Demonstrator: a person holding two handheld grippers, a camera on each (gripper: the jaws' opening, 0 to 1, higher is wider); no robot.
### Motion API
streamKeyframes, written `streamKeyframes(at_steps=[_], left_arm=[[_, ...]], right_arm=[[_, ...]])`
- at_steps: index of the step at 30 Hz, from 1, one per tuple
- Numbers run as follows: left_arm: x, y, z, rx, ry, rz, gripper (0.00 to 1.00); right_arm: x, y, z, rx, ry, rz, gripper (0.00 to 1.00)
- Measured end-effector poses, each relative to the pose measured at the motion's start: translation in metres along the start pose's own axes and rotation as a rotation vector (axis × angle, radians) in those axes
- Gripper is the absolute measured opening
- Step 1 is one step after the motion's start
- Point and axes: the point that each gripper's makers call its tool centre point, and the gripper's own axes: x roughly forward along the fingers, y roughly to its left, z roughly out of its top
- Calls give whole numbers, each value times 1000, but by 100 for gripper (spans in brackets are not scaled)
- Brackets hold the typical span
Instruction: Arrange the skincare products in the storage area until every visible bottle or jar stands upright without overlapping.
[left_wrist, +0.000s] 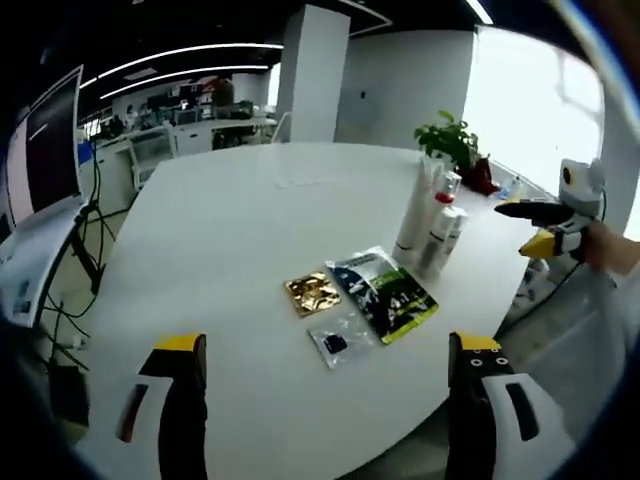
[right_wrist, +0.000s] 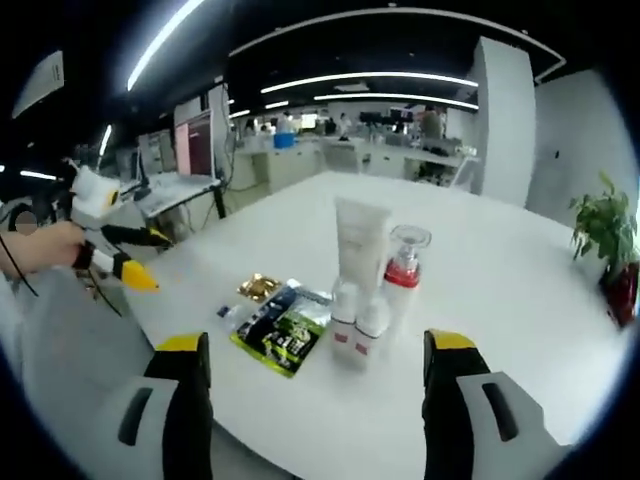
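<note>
Several skincare products stand upright in a tight cluster on a white table (left_wrist: 240, 230): a tall white tube (right_wrist: 360, 240), a clear-capped bottle with a red band (right_wrist: 404, 272) and two small white bottles (right_wrist: 358, 330). In the left gripper view the same cluster (left_wrist: 432, 215) sits at the table's right side. Flat sachets lie beside it: a green-black one (left_wrist: 385, 293), a gold one (left_wrist: 313, 292) and a small clear one (left_wrist: 338, 342). My left gripper (left_wrist: 325, 390) is open over the near table edge. My right gripper (right_wrist: 318, 385) is open too, close in front of the small bottles.
A potted plant (left_wrist: 452, 140) and a red item stand at the table's far edge. Office desks and monitors (left_wrist: 45, 150) lie beyond, with cables hanging at the left. A person's hand holds the other gripper (right_wrist: 110, 250) off the table's left side.
</note>
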Motion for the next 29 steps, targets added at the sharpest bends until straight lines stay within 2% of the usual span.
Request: streamKeyframes(at_steps=[5, 9, 12, 15, 18, 20, 23, 29], left_arm=[[-18, -7, 2, -13, -11, 5, 99], [-25, -11, 2, -14, -27, 10, 99], [-30, -17, 2, 0, -29, 14, 99], [-30, -19, 1, -2, -50, -4, 99], [-29, -19, 8, -4, -90, -11, 99], [-29, -17, 5, -8, -89, -3, 99], [-27, -11, -1, -17, -85, 11, 99], [-27, -7, 1, -5, -96, 27, 99]], right_arm=[[-7, 2, 0, 41, -10, -7, 93], [-15, 8, 7, 73, -23, -11, 96], [-15, 5, 1, 89, -23, -17, 98], [-15, 5, -10, 96, 23, -17, 99], [-15, -1, -12, 117, 13, -34, 99], [-15, -1, -14, 140, 18, -32, 99], [-15, -1, -15, 119, 33, -37, 99], [-14, 1, -18, 96, 44, -30, 99]])
